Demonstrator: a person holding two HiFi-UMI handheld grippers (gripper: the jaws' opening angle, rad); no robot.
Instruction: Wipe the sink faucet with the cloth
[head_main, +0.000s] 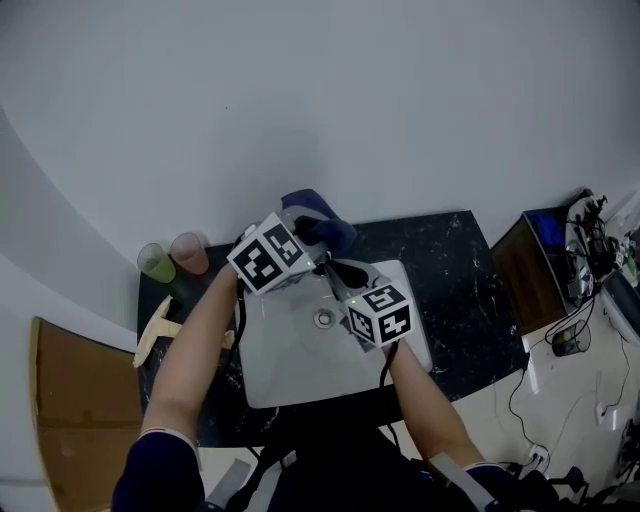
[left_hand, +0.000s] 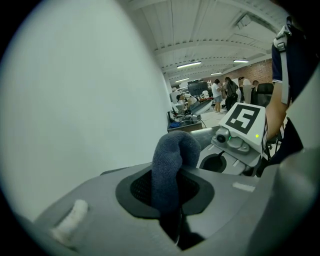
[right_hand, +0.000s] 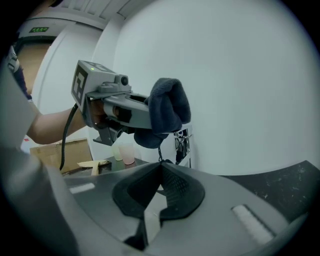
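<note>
A dark blue cloth (left_hand: 172, 162) is bunched between the jaws of my left gripper (left_hand: 170, 192), which is shut on it. In the head view that left gripper (head_main: 305, 232) holds the cloth (head_main: 325, 228) above the back rim of the white sink (head_main: 290, 370). The chrome faucet (right_hand: 183, 144) shows in the right gripper view, just below and behind the hanging cloth (right_hand: 167, 107); I cannot tell whether the two touch. My right gripper (right_hand: 159, 182) is shut with nothing between its jaws. It hovers over the basin, right of the drain (head_main: 323, 319), pointing at the faucet.
A green cup (head_main: 155, 262) and a pink cup (head_main: 190, 252) stand on the black counter (head_main: 450, 270) left of the sink. A wooden piece (head_main: 155, 332) lies near them. The white wall rises right behind the faucet. A box with cables (head_main: 545, 265) stands on the floor at right.
</note>
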